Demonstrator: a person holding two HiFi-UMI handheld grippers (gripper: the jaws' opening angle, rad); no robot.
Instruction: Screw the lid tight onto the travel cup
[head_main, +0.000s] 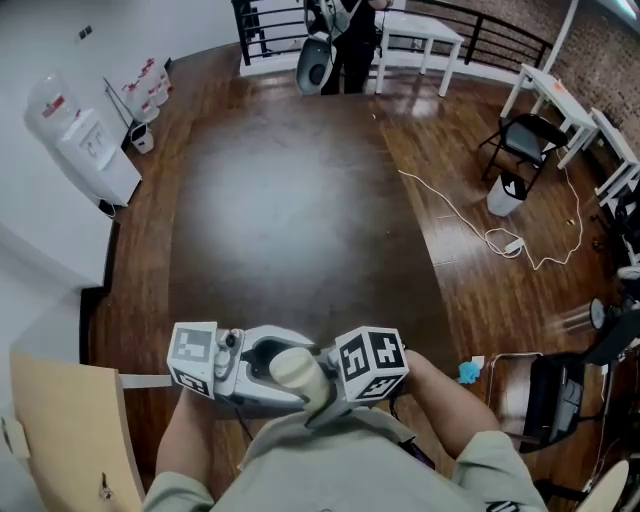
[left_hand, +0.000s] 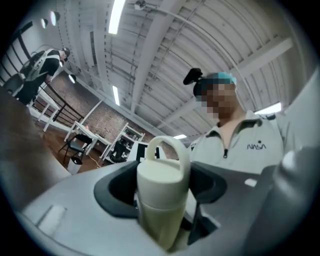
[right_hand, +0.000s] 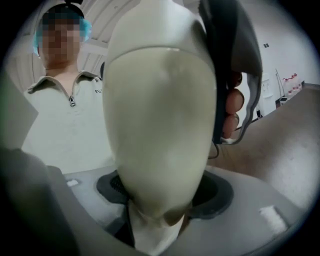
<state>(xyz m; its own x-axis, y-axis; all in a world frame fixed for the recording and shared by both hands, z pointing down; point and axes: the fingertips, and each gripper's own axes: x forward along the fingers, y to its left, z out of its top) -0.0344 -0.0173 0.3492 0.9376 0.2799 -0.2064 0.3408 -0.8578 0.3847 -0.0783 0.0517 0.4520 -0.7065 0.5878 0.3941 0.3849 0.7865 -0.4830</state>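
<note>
Near the person's chest, the left gripper (left_hand: 161, 227) has its fingers closed on the body of the cream travel cup (left_hand: 160, 215). The right gripper (right_hand: 157, 220) has its fingers closed on the same cup from the other side. The lid (left_hand: 160, 172), with a loop handle, sits on the cup. I judge only the last tightening is left, but how tight it is I cannot tell. Beyond is the wooden floor (head_main: 300, 200).

Lid (left_hand: 161, 172) on travel cup (left_hand: 159, 220) — left gripper (head_main: 235, 375) at its left, right gripper (head_main: 350, 378) at its right
</note>
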